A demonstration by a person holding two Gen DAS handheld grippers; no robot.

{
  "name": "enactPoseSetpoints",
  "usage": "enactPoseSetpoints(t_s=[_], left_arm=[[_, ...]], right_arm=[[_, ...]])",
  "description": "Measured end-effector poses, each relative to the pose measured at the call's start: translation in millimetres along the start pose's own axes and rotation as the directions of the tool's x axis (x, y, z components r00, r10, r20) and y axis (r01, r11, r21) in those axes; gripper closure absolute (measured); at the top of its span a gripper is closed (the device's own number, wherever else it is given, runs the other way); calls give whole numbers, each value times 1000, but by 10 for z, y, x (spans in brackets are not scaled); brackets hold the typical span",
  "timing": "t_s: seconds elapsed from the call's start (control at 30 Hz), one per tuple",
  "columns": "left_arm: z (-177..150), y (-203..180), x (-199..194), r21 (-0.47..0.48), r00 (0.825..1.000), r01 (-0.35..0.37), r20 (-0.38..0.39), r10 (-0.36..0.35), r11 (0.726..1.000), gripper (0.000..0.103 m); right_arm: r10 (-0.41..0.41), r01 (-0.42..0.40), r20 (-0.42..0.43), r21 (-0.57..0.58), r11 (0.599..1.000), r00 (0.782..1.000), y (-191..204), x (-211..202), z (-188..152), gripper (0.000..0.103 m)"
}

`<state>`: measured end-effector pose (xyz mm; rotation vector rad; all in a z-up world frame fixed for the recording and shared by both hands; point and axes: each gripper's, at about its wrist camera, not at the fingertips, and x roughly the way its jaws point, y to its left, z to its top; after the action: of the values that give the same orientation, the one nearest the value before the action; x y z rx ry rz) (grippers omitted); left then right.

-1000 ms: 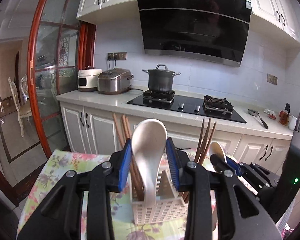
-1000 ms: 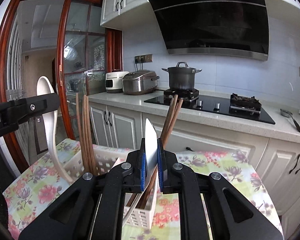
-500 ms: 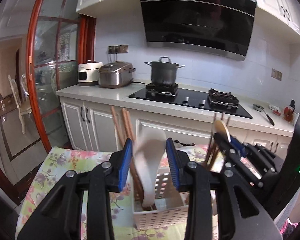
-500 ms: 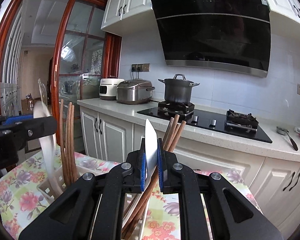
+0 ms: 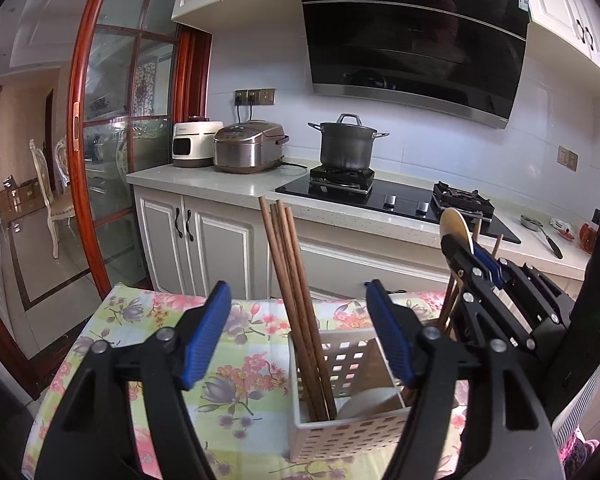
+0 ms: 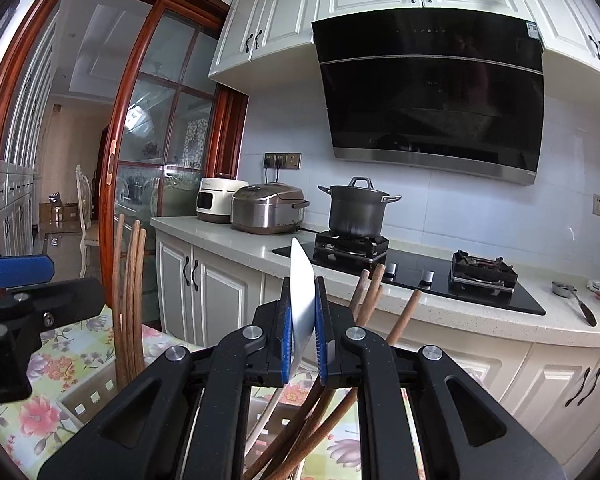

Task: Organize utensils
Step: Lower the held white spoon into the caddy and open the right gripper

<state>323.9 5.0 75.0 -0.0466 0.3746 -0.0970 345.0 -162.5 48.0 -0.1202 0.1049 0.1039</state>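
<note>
In the white basket (image 5: 352, 432), three upright chopsticks (image 5: 296, 320), one spoon (image 5: 370, 402); left hand-held gripper (image 5: 298, 332) wide, just opened, right one (image 6: 303, 344) clamping another spoon (image 6: 301, 292).

Ahead of me a grey pot (image 5: 346, 145) sits on the black hob (image 5: 396, 204). A steel rice cooker (image 5: 249, 147) stands just beside a white appliance (image 5: 192, 143).

A white perforated plastic caddy (image 5: 352, 426) is seen on a floral printed cloth (image 5: 236, 364). Matt brown wooden chopsticks (image 5: 296, 308) and a glossy white spoon (image 6: 301, 300) are shown. Ribbed blue pads (image 5: 204, 338) are fitted to matt black plastic. A brushed metal pot (image 5: 346, 144) is set on a glossy black hob (image 5: 404, 200).
</note>
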Motion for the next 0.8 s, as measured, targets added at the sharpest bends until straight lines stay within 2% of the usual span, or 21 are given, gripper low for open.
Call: enactPoseSetpoints(t_s=[0.23, 0.27, 0.3, 0.37, 0.53, 0.67, 0.8], left_arm=[[-10, 96, 47, -24, 1000, -15, 0, 15, 1000, 26], [-20, 110, 52, -27, 1000, -19, -1, 19, 999, 26], [-20, 123, 58, -30, 1000, -20, -3, 20, 999, 25], [-33, 137, 56, -35, 1000, -21, -7, 21, 999, 25], [-44, 130, 5, -34, 1000, -25, -3, 25, 999, 25], [-52, 119, -51, -41, 999, -32, 1, 32, 999, 20], [-108, 132, -139, -42, 998, -59, 5, 59, 997, 15]], right_arm=[[2, -2, 3, 8, 1000, 1000, -5, 79, -19, 90], [1, -1, 0, 8, 1000, 1000, -5, 89, -25, 87], [0, 0, -4, 12, 1000, 1000, -12, 96, -30, 77], [8, -8, -2, 27, 1000, 1000, -30, 89, -30, 64], [15, -15, 16, 38, 999, 1000, -52, -8, 11, 64], [16, -18, 33, 44, 999, 999, -77, -150, 48, 64], [5, -7, 29, 48, 999, 1000, -145, -325, 50, 59]])
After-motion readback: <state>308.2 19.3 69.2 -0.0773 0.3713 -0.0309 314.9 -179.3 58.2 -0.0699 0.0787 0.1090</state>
